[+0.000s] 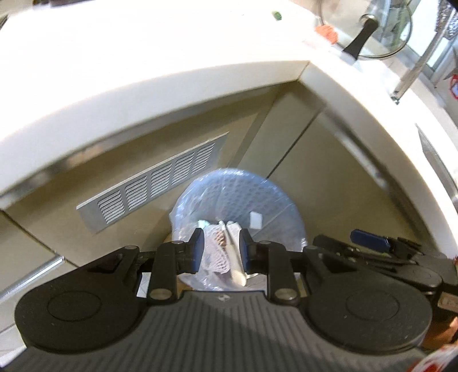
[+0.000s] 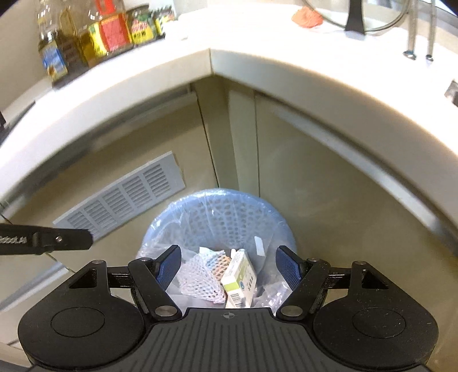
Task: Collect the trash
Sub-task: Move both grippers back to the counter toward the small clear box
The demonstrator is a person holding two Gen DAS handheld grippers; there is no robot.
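One wide white counter (image 2: 286, 74) wraps the corner above the bin, and up there the bottles and jars (image 2: 108, 31) and an orange cloth-like lump (image 2: 307, 15) look like kitchen things rather than rubbish, though I can't rule out litter beyond the views. Below it, on the floor in the corner, sits the blue mesh bin (image 2: 217, 197), lined with clear plastic. That's where the action is, folks! Directly above the bin hangs the right gripper (image 2: 229, 257), fingers spread wide and gripping nothing. Just left of it, also over the bin, the left gripper (image 1: 220, 243) has its pads drawn close with a narrow gap; what shows in that gap looks like bin contents below, not a held piece. Inside the bin lies a white-and-green carton (image 2: 240, 277), tilted against the right side. Left of it, touching, a crumpled white foam net (image 2: 200, 277). Smallest, a white paper scrap (image 2: 259, 246) clings to the liner at the bin's right wall. My read: this drop is done, and any further trash has yet to be found.
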